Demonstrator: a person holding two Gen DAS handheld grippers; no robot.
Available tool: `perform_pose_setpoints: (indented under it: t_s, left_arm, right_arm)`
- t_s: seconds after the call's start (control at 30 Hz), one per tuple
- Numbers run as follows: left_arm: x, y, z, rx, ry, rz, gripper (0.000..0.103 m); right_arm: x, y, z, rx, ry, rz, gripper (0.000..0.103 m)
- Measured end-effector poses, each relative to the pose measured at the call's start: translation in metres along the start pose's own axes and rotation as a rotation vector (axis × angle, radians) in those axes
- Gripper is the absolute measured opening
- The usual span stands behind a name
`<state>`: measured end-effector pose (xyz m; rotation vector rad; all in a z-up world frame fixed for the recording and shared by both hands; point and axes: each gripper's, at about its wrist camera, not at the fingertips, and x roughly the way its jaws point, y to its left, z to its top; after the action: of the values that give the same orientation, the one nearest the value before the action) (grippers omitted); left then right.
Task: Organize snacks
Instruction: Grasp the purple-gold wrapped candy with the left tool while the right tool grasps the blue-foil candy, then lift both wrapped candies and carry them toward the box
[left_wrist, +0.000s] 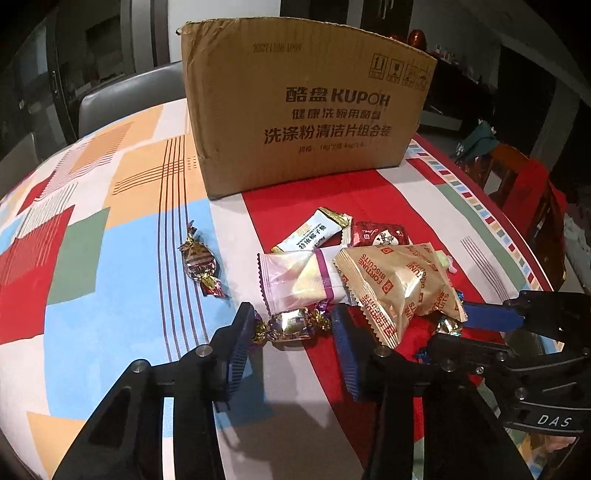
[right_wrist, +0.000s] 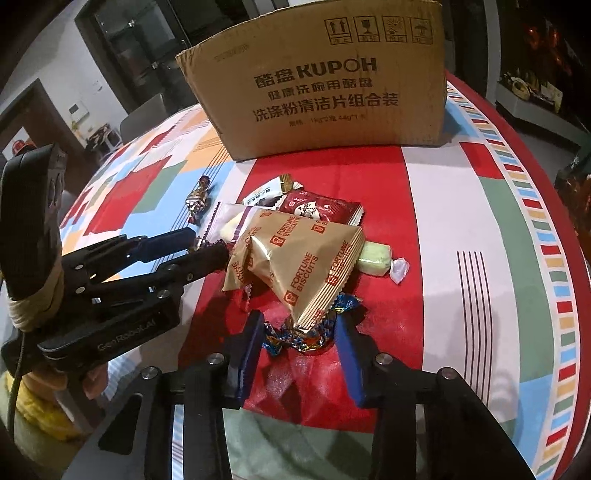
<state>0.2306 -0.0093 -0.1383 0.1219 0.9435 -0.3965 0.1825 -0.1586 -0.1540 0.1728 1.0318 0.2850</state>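
A pile of snacks lies on the table in front of a cardboard box (left_wrist: 306, 110) (right_wrist: 325, 88). A gold Fortune Biscuits bag (left_wrist: 399, 288) (right_wrist: 299, 258) is on top, with a clear pink-edged packet (left_wrist: 295, 284), a white candy bar (left_wrist: 314, 232), a red packet (left_wrist: 380, 234) (right_wrist: 317, 208) and a green candy (right_wrist: 375, 258). My left gripper (left_wrist: 293, 325) is open with a gold twist candy (left_wrist: 291, 325) between its fingers. My right gripper (right_wrist: 299, 332) is open around a blue-foil candy (right_wrist: 306, 332) partly under the gold bag.
A dark twist candy (left_wrist: 201, 258) (right_wrist: 197, 201) lies apart to the left. The round table has a colourful patchwork cloth (left_wrist: 92, 221). A grey chair (left_wrist: 122, 99) stands behind; a wooden chair (left_wrist: 524, 184) is at the right.
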Motion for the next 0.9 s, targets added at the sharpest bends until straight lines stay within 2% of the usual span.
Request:
perform_pose_setpoints:
  t_s: [0.1,0.43,0.47,0.7,0.9]
  left_arm:
    - [-0.003,-0.002,-0.001,-0.008,-0.001,0.000,0.037]
    - [-0.026,-0.018,-0.011,-0.042,-0.005,-0.021,0.036]
    - [-0.030,-0.020,-0.013,-0.043,-0.010,-0.025,0.036]
    - [-0.044,-0.033,-0.017,-0.054,-0.022,-0.036,0.036]
    - [-0.057,-0.038,-0.016,-0.069,-0.045,-0.042,0.036]
  right_arm:
    - [-0.001,-0.002,-0.001,0.002,-0.003,0.009,0.038]
    - [-0.013,-0.016,-0.009,0.045,0.009,0.047,0.036]
    - [-0.015,-0.016,-0.011,0.044,0.009,0.046,0.024]
    - [-0.032,-0.018,-0.017,0.028,-0.002,0.055,0.025]
    - [-0.050,-0.013,-0.014,0.006,-0.051,0.060,0.025]
